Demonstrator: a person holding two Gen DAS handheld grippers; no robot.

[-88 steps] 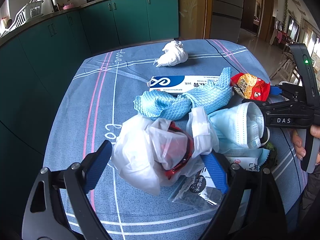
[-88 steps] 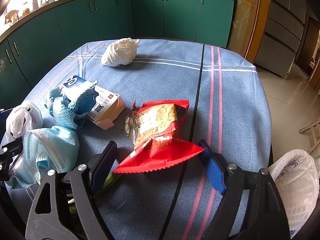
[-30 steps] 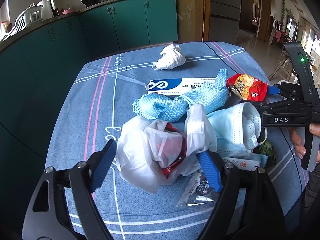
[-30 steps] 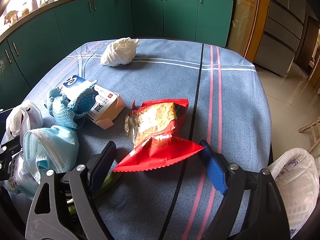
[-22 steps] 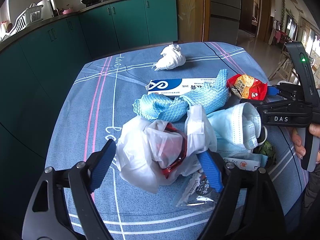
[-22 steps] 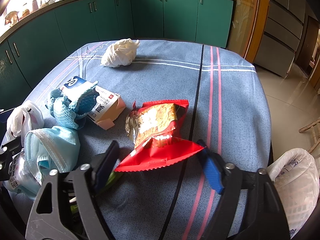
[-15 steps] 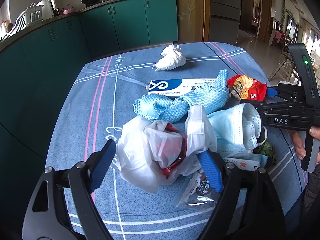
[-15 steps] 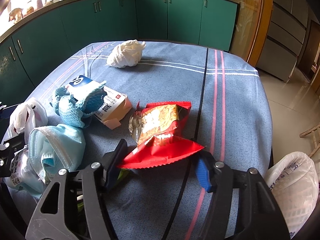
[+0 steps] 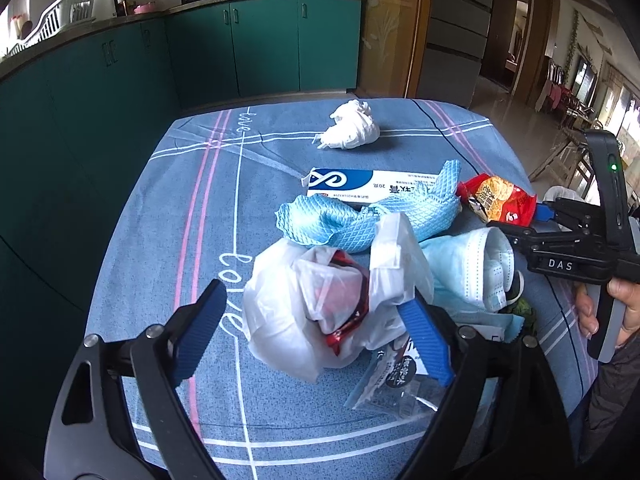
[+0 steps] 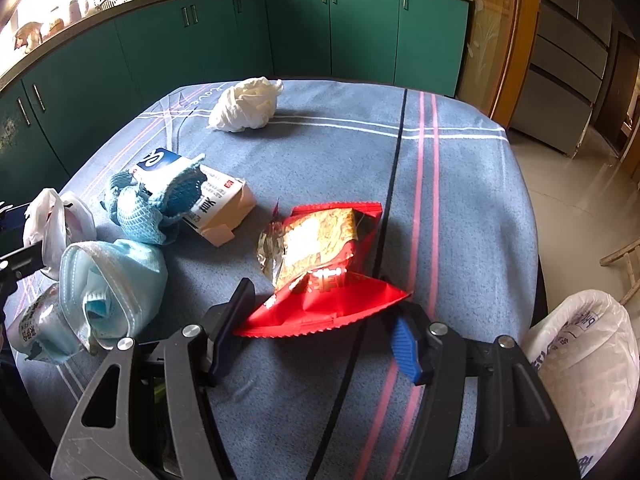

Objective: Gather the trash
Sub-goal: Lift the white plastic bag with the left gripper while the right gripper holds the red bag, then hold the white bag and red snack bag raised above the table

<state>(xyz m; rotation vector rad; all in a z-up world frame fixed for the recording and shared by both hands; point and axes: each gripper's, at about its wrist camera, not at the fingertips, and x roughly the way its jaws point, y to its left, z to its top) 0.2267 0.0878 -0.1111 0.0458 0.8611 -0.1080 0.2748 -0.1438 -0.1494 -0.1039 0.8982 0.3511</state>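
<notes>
My left gripper [image 9: 312,332] is open around a crumpled white plastic bag [image 9: 320,304] with a red wrapper inside. My right gripper [image 10: 320,332] has its jaws partly closed on either side of the near edge of a red snack packet [image 10: 320,272]; the packet lies on the cloth. The packet also shows in the left wrist view [image 9: 498,200]. Other trash lies on the table: a blue mesh cloth [image 9: 372,216] over a white and blue box [image 9: 360,184], blue face masks [image 9: 468,268], a white tissue wad [image 9: 352,130] and a clear sachet [image 9: 396,380].
The table has a blue striped cloth [image 10: 460,184]. A bin lined with a white bag [image 10: 584,344] stands off the table's right edge. Green cabinets [image 10: 300,28] run along the far walls. The person's hand [image 9: 612,308] holds the right gripper.
My right gripper's jaws have narrowed around the red packet's near edge and it has moved forward a little. My left gripper and the white bag have stayed put.
</notes>
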